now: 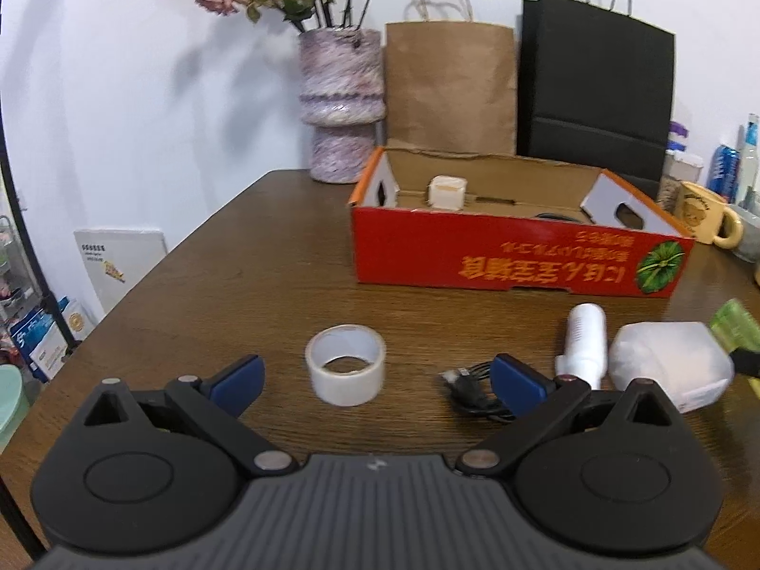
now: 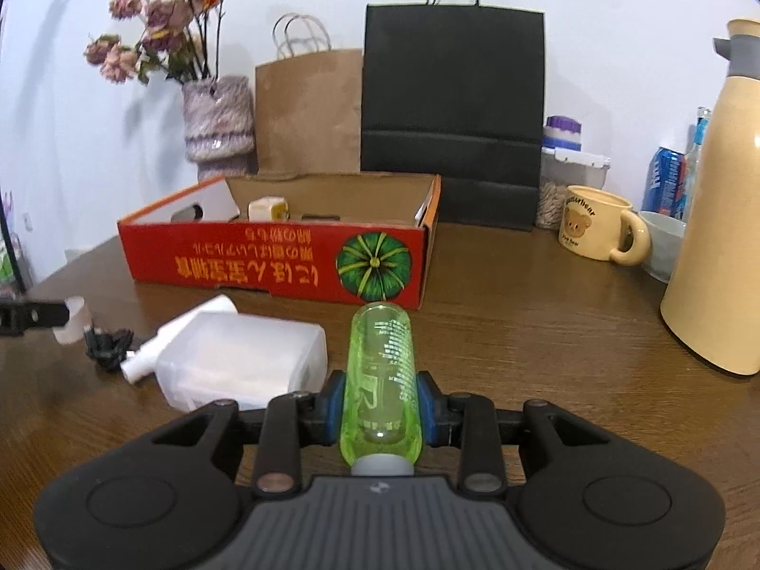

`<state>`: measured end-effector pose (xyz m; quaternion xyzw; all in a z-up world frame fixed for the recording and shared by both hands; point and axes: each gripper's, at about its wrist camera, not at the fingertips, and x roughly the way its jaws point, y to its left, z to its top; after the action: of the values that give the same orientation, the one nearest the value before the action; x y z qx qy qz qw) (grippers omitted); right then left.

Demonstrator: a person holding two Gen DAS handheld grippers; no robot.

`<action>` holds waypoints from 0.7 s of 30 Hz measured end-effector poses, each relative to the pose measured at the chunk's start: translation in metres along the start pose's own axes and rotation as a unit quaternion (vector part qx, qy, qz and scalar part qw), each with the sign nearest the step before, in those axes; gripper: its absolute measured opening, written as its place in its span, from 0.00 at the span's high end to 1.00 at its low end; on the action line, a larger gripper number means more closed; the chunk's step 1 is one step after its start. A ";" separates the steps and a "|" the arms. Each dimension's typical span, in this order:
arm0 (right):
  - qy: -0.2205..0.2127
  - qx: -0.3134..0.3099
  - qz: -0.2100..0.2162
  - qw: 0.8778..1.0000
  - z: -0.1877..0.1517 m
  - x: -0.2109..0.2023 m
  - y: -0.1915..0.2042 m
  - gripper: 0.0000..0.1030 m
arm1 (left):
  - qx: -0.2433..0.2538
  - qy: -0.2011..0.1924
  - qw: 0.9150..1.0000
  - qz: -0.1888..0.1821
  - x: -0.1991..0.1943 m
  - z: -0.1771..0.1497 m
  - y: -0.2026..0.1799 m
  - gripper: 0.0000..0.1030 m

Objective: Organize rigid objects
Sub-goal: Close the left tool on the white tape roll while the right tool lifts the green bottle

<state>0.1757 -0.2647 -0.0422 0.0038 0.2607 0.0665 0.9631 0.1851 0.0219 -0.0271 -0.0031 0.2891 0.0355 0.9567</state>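
Note:
My right gripper is shut on a clear green bottle, which lies along the fingers pointing toward the red cardboard box. The box is open on top and holds a small cream cube. My left gripper is open and empty, just behind a roll of clear tape. A black cable, a white tube and a frosted white plastic container lie to its right. The green bottle shows at the left wrist view's right edge.
A purple vase with dried flowers, a brown paper bag and a black paper bag stand behind the box. A bear mug, a bowl, cans and a tall cream thermos stand at the right. The table edge runs along the left.

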 end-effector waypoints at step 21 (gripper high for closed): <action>-0.011 0.011 -0.001 1.000 0.000 -0.003 0.011 0.71 | -0.004 0.039 0.998 0.039 0.044 -0.001 0.031 0.00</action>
<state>0.1722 -0.2543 -0.0402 0.0147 0.2506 0.0628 0.9659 0.2187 0.0561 -0.0518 0.0032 0.3255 0.0737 0.9427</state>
